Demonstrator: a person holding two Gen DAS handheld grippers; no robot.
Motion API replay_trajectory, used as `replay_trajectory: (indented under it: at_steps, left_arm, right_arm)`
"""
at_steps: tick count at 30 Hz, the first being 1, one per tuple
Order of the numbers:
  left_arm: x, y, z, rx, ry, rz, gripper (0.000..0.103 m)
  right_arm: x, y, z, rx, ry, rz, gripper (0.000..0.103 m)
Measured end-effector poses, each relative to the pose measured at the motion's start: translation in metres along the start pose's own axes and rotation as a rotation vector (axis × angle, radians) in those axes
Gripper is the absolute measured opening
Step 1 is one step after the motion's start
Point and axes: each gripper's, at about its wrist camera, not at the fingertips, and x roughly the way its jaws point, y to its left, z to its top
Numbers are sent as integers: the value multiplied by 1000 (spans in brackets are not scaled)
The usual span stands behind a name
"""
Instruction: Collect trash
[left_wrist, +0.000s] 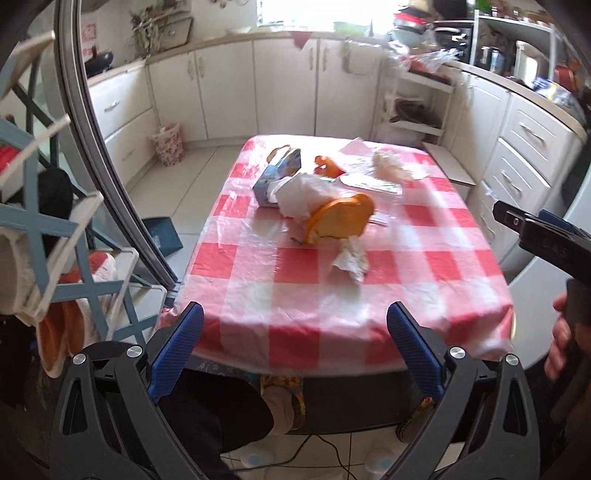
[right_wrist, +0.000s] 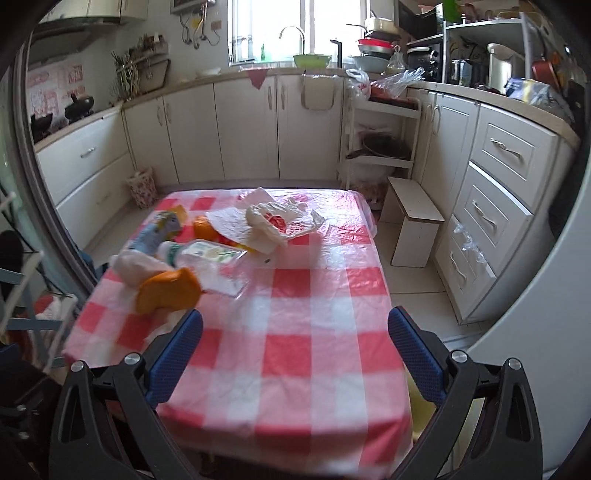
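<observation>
Both my grippers, left (left_wrist: 295, 343) and right (right_wrist: 295, 350), gaped empty over the checkered tablecloth (right_wrist: 280, 317); trash lay beyond, cabinets (right_wrist: 243, 125) behind.

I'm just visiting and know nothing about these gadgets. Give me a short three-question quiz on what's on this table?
1. True or false: the left gripper is open and holds nothing.
2. What colour is the lid-like item lying near the crumpled tissue?
3. The plastic bottle is: A upright, B lying down.

Key: 1 true. 2 orange. 3 B. The right gripper is open too, above the checked tablecloth.
</observation>
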Motion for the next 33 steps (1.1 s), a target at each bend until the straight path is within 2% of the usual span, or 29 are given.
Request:
replay_trajectory:
  at_steps: [4, 9, 15, 23, 33]
  left_arm:
    - [-35, -5, -7, 13, -30, -22, 95]
    - [-70, -6, -17, 19, -61, -45, 95]
    - [-92, -6, -26, 26, -70, -58, 95]
    - [-106, -12, -31, 47, -78, -54, 95]
    - [-111, -18, -32, 64, -89, -45, 95]
  right_arm:
    - [-51, 2, -11, 30, -29, 23, 96]
    - [-103, 18, -32, -3, -66, -20, 96]
    - [-143, 21, -53, -13, -114, -81, 96]
    - [-170, 23, -65, -38, -154, -142, 96]
    - [-174, 17, -75, -8, -143, -140, 96]
